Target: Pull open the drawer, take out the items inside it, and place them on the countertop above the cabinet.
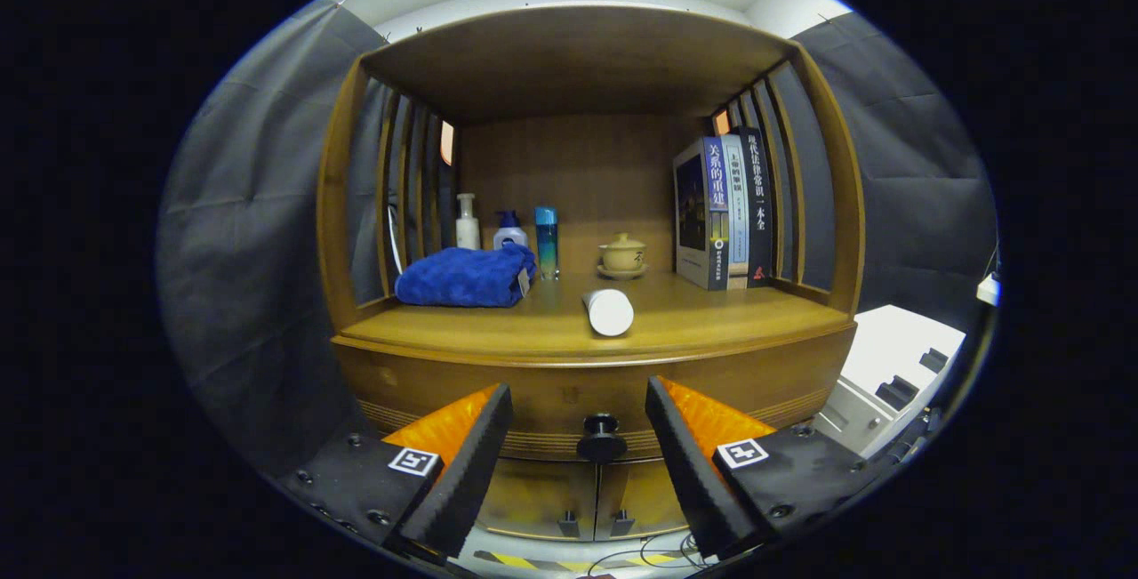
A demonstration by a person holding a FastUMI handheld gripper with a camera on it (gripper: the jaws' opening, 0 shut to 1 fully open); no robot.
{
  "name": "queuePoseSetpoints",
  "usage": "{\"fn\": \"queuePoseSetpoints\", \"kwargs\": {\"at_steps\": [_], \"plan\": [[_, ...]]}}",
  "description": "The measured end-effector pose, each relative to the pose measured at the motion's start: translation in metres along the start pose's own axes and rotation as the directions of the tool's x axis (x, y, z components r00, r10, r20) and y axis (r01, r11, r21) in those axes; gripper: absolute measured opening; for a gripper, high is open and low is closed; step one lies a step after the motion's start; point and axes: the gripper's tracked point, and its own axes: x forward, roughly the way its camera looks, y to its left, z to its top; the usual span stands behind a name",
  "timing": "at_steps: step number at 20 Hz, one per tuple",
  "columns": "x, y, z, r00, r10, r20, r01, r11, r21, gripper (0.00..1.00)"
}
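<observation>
Gripper view: I held the gripper [578, 437] with jaws spread wide, the closed wooden drawer's round black knob [601, 438] between the fingers, low centre

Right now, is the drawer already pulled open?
No. The drawer sits flush with the cabinet front, its knob between the open gripper fingers, untouched.

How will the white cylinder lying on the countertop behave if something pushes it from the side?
The white cylinder lies on its side on the smooth wooden countertop, so it will probably roll easily. Nothing touches it, so little would stop it. Its plain surface looks smooth, perhaps slippery to grasp. The open gripper is lower, its fingers on either side of the drawer knob.
</observation>
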Motion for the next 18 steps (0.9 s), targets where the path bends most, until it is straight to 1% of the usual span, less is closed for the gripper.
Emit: {"fn": "queuePoseSetpoints", "kwargs": {"at_steps": [4, 7, 10, 13, 18], "plan": [[-0.045, -0.001, 0.042, 0.997, 0.04, 0.066, -0.043, 0.998, 0.047, 0.99], [-0.075, -0.01, 0.073, 0.99, 0.052, 0.13, -0.055, 0.998, 0.018, 0.99], [-0.099, -0.019, 0.099, 0.98, 0.045, 0.192, -0.047, 0.999, 0.002, 0.99], [-0.115, -0.023, 0.116, 0.972, 0.039, 0.23, -0.039, 0.999, -0.007, 0.99], [-0.123, -0.02, 0.12, 0.968, 0.045, 0.247, -0.046, 0.999, -0.002, 0.99]]}}
